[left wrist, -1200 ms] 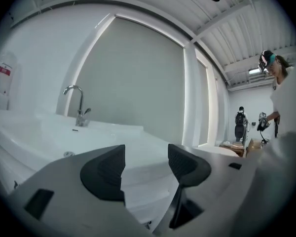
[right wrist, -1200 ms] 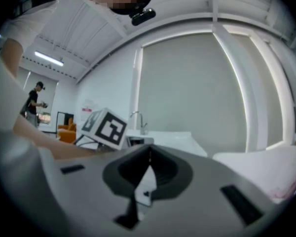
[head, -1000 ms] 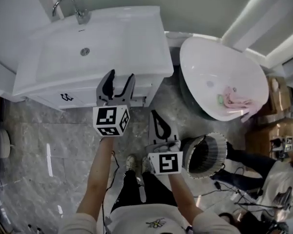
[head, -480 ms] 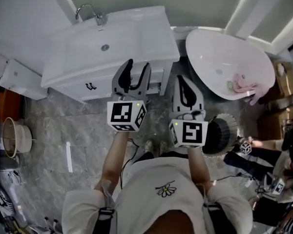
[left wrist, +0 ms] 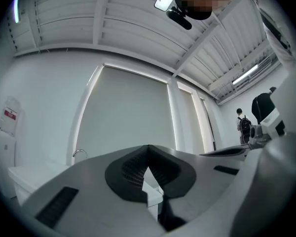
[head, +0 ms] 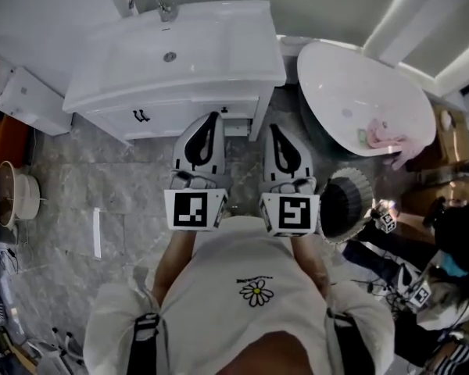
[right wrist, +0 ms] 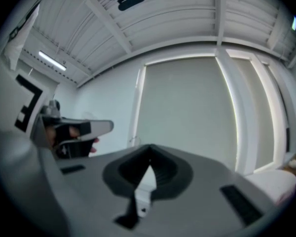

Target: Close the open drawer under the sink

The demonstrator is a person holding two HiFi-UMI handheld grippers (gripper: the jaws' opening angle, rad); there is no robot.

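The white sink cabinet stands at the top of the head view, with a faucet at its back. Under the basin the drawer front with its black handle looks flush with the cabinet. My left gripper hangs in front of it, apart from it, jaws shut on nothing. My right gripper is beside it, also shut and empty. In the left gripper view the jaws meet at the tips, with the faucet beyond. The right gripper's jaws are closed too.
A white tub holding a pink cloth stands at the right, with a round bin below it. A white box and a bucket are at the left. People and gear are at the far right.
Both grippers drew back from the cabinet and rose toward my chest. The left jaws went from wide open to shut. The right gripper came level beside the left.
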